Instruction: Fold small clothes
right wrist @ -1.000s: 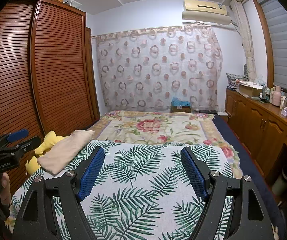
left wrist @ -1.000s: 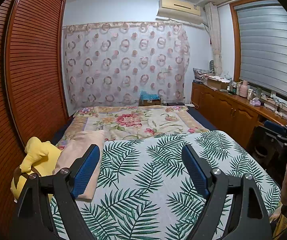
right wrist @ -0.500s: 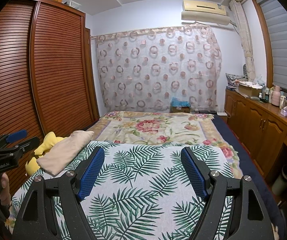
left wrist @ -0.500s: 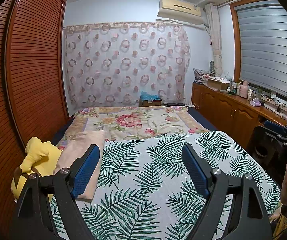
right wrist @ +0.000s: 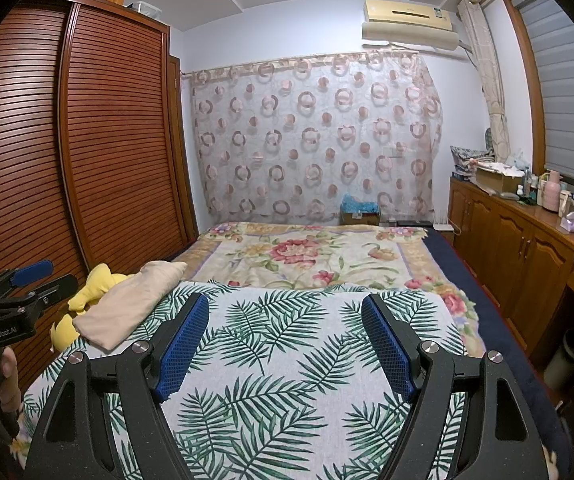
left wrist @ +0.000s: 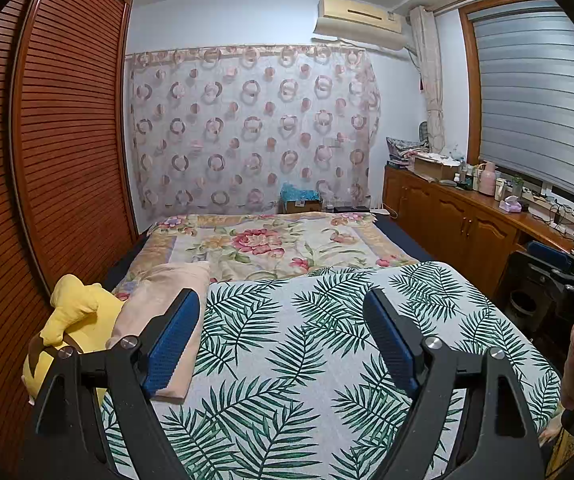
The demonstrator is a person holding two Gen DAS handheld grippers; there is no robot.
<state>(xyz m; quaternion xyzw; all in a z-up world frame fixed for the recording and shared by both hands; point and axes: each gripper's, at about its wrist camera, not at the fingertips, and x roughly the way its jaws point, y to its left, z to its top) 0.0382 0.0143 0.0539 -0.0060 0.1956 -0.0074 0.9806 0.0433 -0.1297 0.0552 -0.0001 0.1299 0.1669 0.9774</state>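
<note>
Both your grippers hover over the palm-leaf cloth [left wrist: 307,360]: left gripper [left wrist: 283,340] jaws wide apart, nothing held; right gripper [right wrist: 287,340] likewise spread and empty. 1 beige garment [right wrist: 127,304] lies flat, apparently folded, at the cloth's left edge, partly over a yellow plush toy [left wrist: 75,320]. No other small clothes show. This fits either a finished fold or a piece waiting; the views can't settle which.
</note>
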